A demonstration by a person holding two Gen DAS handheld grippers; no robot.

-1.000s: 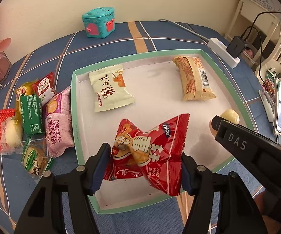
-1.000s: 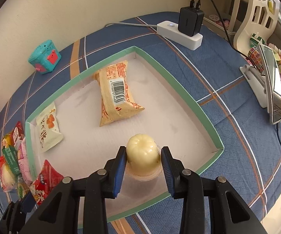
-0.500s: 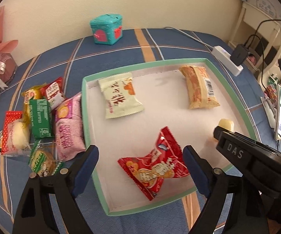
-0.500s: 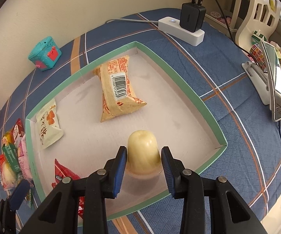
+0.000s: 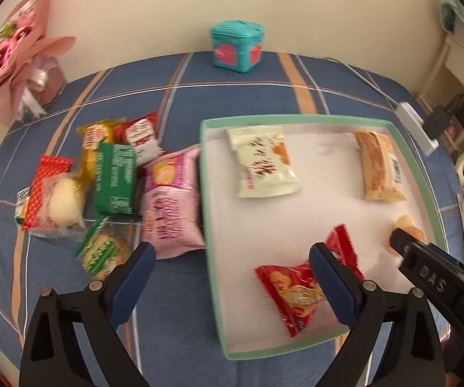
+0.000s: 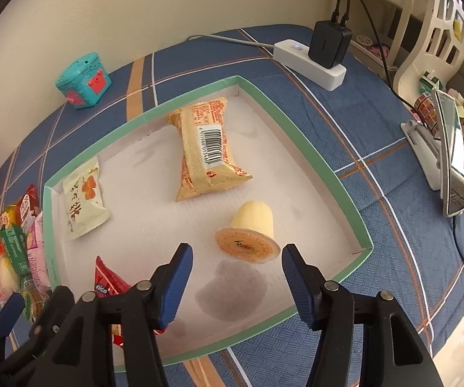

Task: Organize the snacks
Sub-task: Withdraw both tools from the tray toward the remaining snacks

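Both claws point steeply down over the blue plaid desk (image 5: 238,96), tilted forward so their blue pads frame the green-rimmed tray (image 5: 211,225).

The left claw (image 5: 232,277) is spread wide and still widening, with nothing pressed between its pads. One pad hangs over the bare cloth outside the tray's near-left corner, close to the pink packet (image 5: 170,206); the other sits in front of the red snack packet (image 5: 293,293), which lies flat on the tray floor, let go.

The right claw (image 6: 236,277) is also opening, its pads clear of the yellow jelly cup (image 6: 252,232). The cup lies tipped on its side inside the tray near the right-hand corner, its orange foil lid facing the claw.

Also in the tray are a cream packet (image 6: 83,200) by the left wall and an orange barcoded packet (image 6: 207,151) toward the back. A heap of loose snacks (image 5: 103,177) waits on the desk left of the tray, the pink packet touching its wall.
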